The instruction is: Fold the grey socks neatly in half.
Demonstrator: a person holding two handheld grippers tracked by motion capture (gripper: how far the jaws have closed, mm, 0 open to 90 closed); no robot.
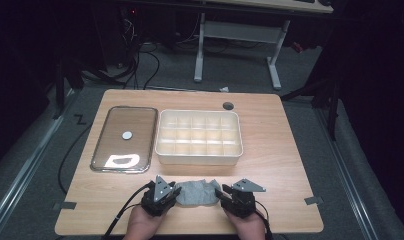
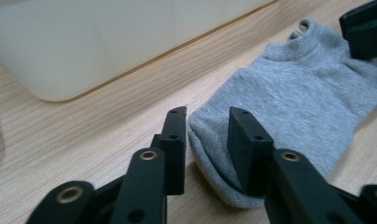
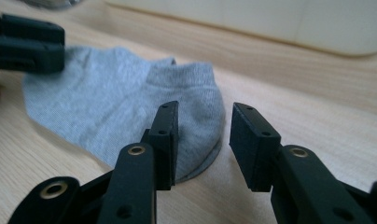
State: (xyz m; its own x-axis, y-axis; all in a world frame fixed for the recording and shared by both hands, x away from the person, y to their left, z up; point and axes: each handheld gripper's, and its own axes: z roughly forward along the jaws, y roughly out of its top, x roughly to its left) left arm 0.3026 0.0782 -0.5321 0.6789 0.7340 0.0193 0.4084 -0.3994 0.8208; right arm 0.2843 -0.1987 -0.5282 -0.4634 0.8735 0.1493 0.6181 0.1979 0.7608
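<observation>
A grey ankle sock (image 1: pixel 196 192) lies flat near the table's front edge, between my two grippers. My left gripper (image 1: pixel 176 194) is at its left end, open; in the left gripper view the jaws (image 2: pixel 207 121) straddle the rounded end of the sock (image 2: pixel 294 93). My right gripper (image 1: pixel 220 194) is at its right end, also open. In the right gripper view its jaws (image 3: pixel 203 114) stand over the edge of the sock (image 3: pixel 107 98), the left jaw above the cloth. Each gripper shows far off in the other's view.
A cream box with several compartments (image 1: pixel 199 156) stands just behind the sock, close to both grippers. Left of it lies a shiny metal tray (image 1: pixel 101 147) holding a small white disc (image 1: pixel 127 135). A dark round grommet (image 1: pixel 228 105) sits at the table's back edge.
</observation>
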